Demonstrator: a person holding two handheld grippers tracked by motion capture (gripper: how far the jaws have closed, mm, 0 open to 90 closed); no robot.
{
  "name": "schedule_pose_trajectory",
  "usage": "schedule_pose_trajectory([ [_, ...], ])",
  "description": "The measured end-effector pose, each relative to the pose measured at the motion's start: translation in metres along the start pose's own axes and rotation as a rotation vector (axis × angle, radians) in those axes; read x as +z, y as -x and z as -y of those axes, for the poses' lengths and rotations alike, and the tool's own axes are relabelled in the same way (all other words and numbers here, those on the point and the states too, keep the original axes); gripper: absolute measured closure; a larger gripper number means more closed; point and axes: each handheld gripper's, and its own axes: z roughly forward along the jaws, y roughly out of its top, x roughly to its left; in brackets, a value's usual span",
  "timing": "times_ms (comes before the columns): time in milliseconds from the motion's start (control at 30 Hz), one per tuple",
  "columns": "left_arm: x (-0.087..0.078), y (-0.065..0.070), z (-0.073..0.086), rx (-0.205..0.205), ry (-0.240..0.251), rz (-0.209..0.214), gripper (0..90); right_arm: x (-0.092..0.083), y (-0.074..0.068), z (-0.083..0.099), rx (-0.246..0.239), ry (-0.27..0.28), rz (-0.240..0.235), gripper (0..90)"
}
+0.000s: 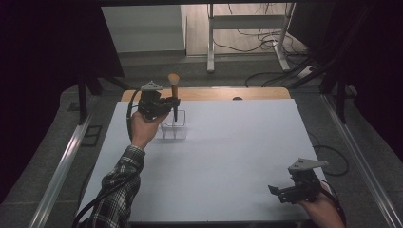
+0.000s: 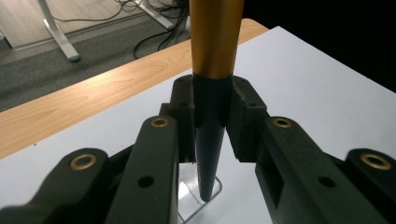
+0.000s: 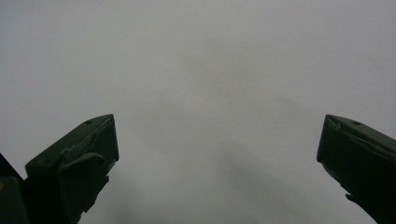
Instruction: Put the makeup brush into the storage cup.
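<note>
Brush (image 2: 212, 93): long makeup brush held upright; dark navy handle tapering to a narrow blunt tip at the bottom, a gold-orange metal sleeve above it, and a pale tan head of bristles at the top (image 1: 174, 77).
Brush place: its tip points down into the clear box (image 1: 174, 130), at or just above the box's floor; which of the two I cannot tell.
Clear box: small see-through holder with thin walls, open at the top, standing on the white counter (image 1: 228, 156) near its far edge.
Left gripper (image 1: 172, 103): directly above the clear box, jaws pinching the brush's dark handle just under the gold sleeve, one pad on each side (image 2: 245, 109).
Left hand (image 1: 142, 127): beside the clear box on its left, plaid sleeve behind it.
Right gripper (image 1: 274, 191): well apart from the clear box, at the counter's near right corner, jaws spread wide with nothing between them, over bare white surface.
</note>
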Motion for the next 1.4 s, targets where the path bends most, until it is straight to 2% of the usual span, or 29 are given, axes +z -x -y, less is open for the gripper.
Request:
schedule_pose_trajectory([
  [533, 0.015, -0.007, 0.005, -0.025, 0.010, -0.024, 74.3, 0.000, 0.000, 0.000, 0.000, -0.006, -0.008, 0.0],
  [867, 0.023, -0.004, 0.011, -0.009, -0.003, -0.033, 74.3, 0.001, -0.001, 0.000, -0.003, -0.010, -0.011, 0.0],
  [1400, 0.030, -0.005, 0.025, -0.017, -0.017, -0.043, 74.3, 0.001, -0.001, 0.000, -0.010, -0.014, -0.015, 0.0],
])
